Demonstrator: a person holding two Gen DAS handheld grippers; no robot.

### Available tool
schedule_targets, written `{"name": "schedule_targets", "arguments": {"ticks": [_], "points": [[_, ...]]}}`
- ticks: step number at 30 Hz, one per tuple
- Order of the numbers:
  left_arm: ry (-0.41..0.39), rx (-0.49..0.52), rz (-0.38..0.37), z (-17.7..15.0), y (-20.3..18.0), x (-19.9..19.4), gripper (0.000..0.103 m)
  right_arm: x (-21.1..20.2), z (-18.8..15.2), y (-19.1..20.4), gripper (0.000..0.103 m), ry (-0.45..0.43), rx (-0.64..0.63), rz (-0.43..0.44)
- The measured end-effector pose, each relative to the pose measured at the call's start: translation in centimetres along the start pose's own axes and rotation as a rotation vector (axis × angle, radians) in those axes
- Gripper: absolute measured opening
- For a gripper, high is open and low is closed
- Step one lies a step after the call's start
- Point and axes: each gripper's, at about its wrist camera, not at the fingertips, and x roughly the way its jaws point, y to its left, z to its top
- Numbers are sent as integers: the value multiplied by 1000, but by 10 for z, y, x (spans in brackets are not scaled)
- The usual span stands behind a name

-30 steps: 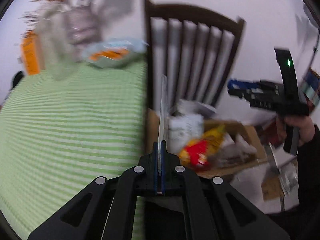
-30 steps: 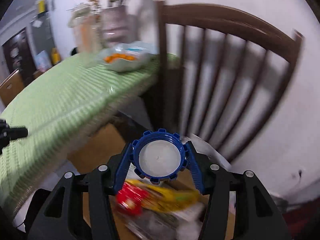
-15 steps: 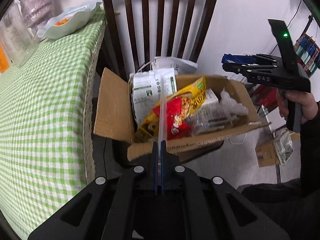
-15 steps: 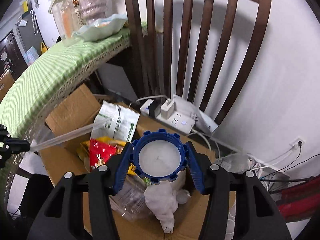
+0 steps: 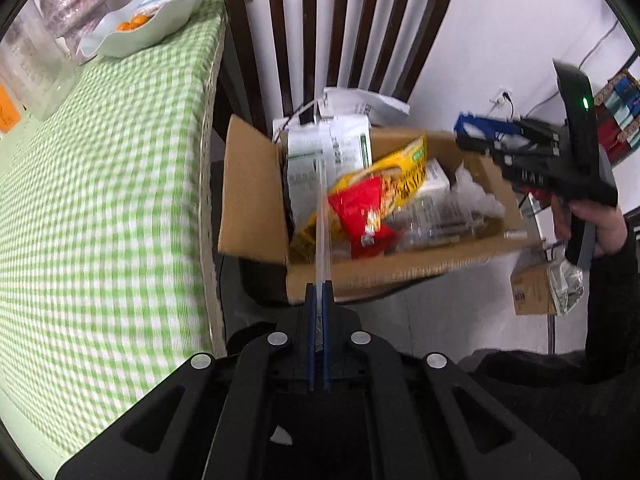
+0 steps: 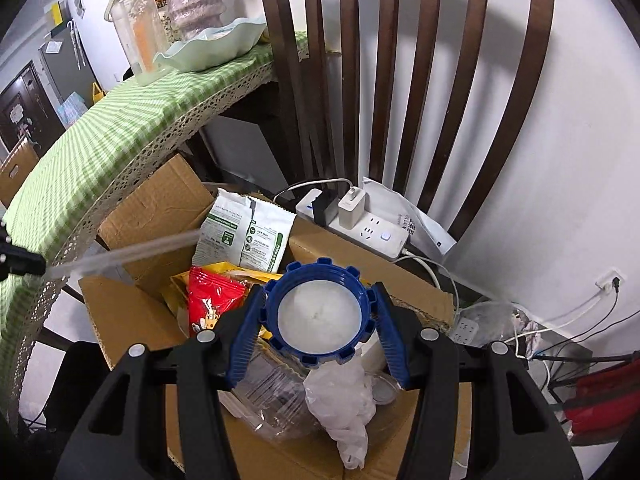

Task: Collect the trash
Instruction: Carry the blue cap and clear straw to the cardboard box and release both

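A: Left gripper [image 5: 319,300], jaws clenched on a clear plastic strip [image 5: 322,216]. The strip's far end pokes out over the cardboard box [image 5: 384,272]. Right gripper [image 6: 318,322], jaws grasping a blue-rimmed lid [image 6: 319,312], hovering over the same box.

B: Box status?

A: Heaped already. Red-yellow snack bag [image 5: 380,196], white-green pouch [image 6: 248,232], clear plastic container [image 6: 272,396] and crumpled white plastic [image 6: 344,404] all piled in. It sits on a chair [image 6: 400,60] seat just beside the green-checked bench [image 5: 100,200].

B: Risks?

A: The strip looks thin and light. Release too high and it probably slides off the pile, or drops in the gap between box and bench. The lid is round, so it could roll or bounce off the heap and over the low front wall. A power strip [image 6: 360,228] with plugged chargers lies right behind the box, so anything overshooting lands among cables.

B: Collision?

A: Possible. Both grippers aim at one opening and the strip reaches toward the right one's side.
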Motion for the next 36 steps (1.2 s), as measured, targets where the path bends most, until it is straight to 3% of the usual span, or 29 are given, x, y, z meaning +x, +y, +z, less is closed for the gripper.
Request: {"name": "schedule_targets", "arguments": {"ticks": [6, 17, 20, 23, 31, 36], "points": [[53, -25, -17, 22, 4, 23, 0, 0, 2, 2, 53, -2, -7, 7], [52, -13, -12, 73, 13, 33, 0, 0, 1, -3, 53, -5, 3, -1], [67, 40, 5, 76, 6, 46, 0, 1, 0, -6, 53, -1, 12, -6], [96, 16, 12, 79, 7, 67, 0, 2, -1, -5, 53, 2, 10, -2], [43, -26, -11, 76, 17, 59, 0, 13, -3, 1, 53, 37, -6, 33], [38, -28, -8, 74, 15, 63, 15, 21, 7, 26, 53, 31, -38, 113]]}}
